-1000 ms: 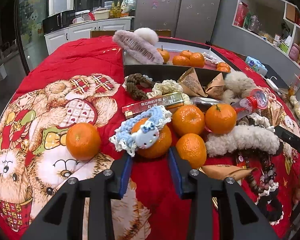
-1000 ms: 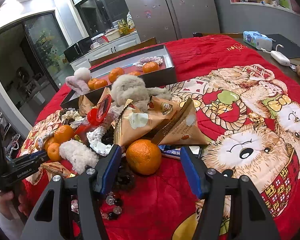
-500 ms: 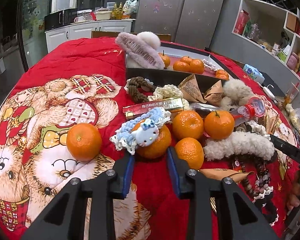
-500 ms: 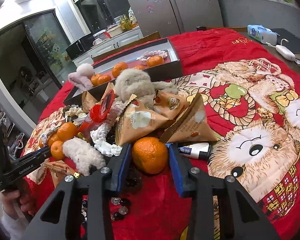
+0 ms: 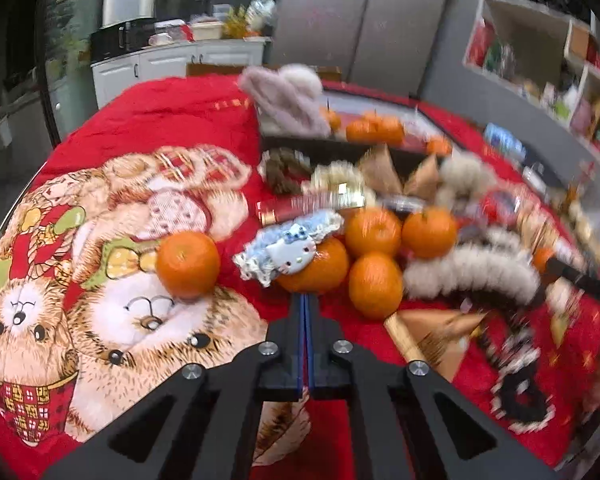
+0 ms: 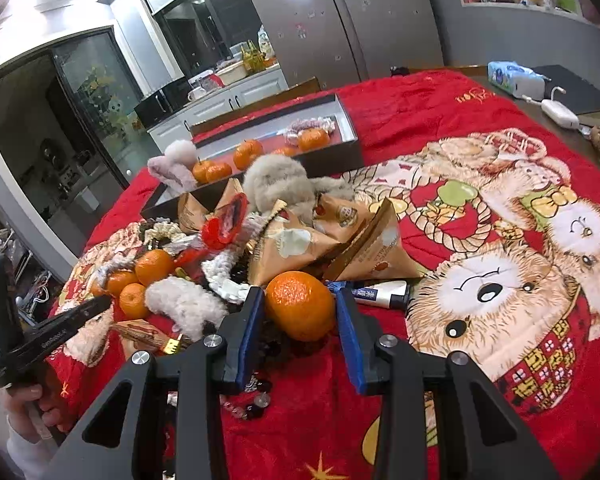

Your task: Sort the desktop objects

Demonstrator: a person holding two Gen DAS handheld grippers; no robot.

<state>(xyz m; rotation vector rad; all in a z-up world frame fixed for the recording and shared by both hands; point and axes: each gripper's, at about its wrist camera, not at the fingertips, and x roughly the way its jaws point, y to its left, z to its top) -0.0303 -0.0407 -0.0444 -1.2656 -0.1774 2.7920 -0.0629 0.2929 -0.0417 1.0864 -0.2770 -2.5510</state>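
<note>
Orange mandarin (image 6: 300, 304), dimpled glossy skin, round

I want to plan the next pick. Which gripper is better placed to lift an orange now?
Right. The right gripper has an orange between its pads, while the left gripper is shut with nothing in it.

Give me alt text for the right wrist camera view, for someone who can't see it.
The right gripper has its blue pads either side of a tangerine on a red bear-print blanket. Behind it lie brown paper packets, furry hair clips and a dark tray holding more tangerines.
</note>
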